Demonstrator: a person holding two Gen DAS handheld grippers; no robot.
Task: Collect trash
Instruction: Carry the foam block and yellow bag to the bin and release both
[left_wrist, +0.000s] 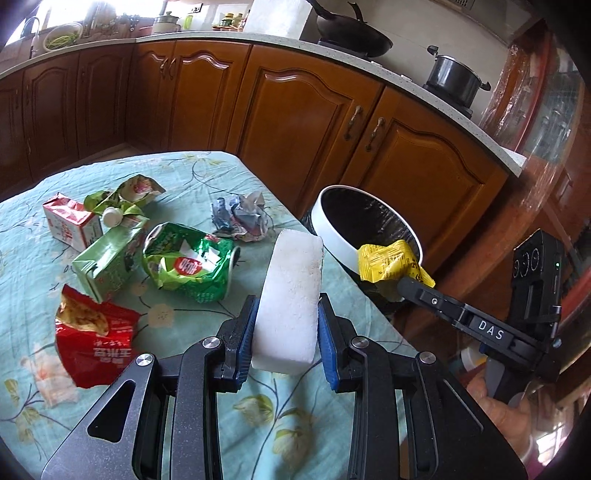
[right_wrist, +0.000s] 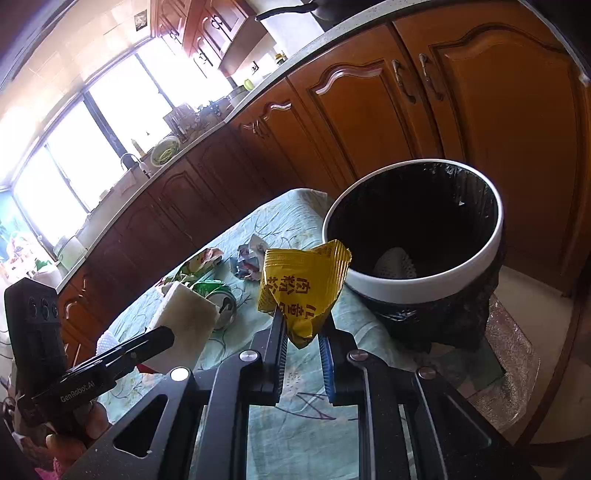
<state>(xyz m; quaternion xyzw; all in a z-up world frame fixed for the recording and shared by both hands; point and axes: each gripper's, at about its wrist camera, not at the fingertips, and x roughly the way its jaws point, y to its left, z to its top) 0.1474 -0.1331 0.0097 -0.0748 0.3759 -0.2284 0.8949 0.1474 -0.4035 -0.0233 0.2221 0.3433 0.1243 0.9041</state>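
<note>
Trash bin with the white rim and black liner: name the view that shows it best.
Right wrist view: the white-rimmed, black-lined trash bin shows whole, its opening and a white perforated item inside visible. The left wrist view catches only part of its rim, behind the yellow wrapper.

Wok, lidded pot, wooden cabinets

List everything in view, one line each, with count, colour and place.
foam block: one, white, held above the table
yellow packet: one, held near the bin rim
bin: one, white rim, black liner, beside the table
white object: one, inside the bin
red bag: one, table near edge
green bag: one, table centre
green carton: one, by the green bag
red and white carton: one, table far side
crumpled paper: one, grey-blue, far edge
tablecloth: one, pale green floral
left tongs: shut on the foam block
right tongs: shut on the yellow packet
</note>
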